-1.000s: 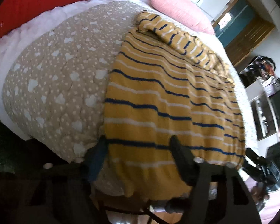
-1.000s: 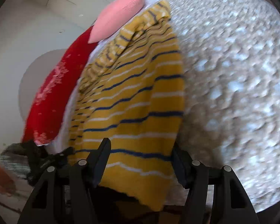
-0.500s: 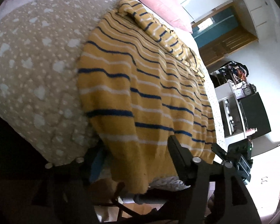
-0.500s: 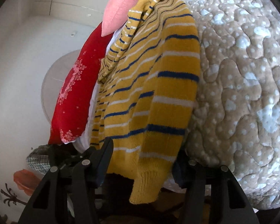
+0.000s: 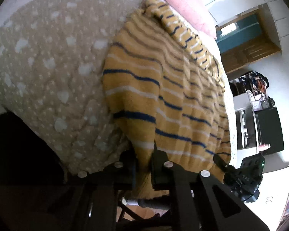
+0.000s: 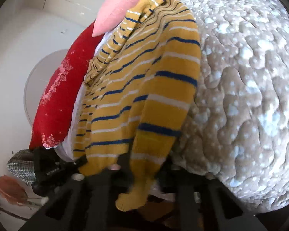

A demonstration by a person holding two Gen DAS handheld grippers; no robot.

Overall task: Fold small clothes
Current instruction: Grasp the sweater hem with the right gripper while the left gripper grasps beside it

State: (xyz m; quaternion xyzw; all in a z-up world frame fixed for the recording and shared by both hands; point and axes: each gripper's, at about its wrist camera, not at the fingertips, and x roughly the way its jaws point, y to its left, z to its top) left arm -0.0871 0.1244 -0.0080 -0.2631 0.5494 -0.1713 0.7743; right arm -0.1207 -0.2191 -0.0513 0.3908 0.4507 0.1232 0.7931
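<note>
I have each hand-held gripper, left (image 5: 143, 165) and right (image 6: 142, 170), pinched on the hem of the striped sweater (image 5: 163, 88) overhanging the bed's near edge; soft, floppy knit, so hem corners suit.

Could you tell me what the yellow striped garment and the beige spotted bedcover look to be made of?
The yellow garment with blue and white stripes looks like a soft knit, probably wool or acrylic: its surface is fuzzy and matte and the hem looks ribbed. The beige bedcover with white spots looks like quilted padded fabric, puffed between wavy stitch lines; the fibre is unclear.
</note>
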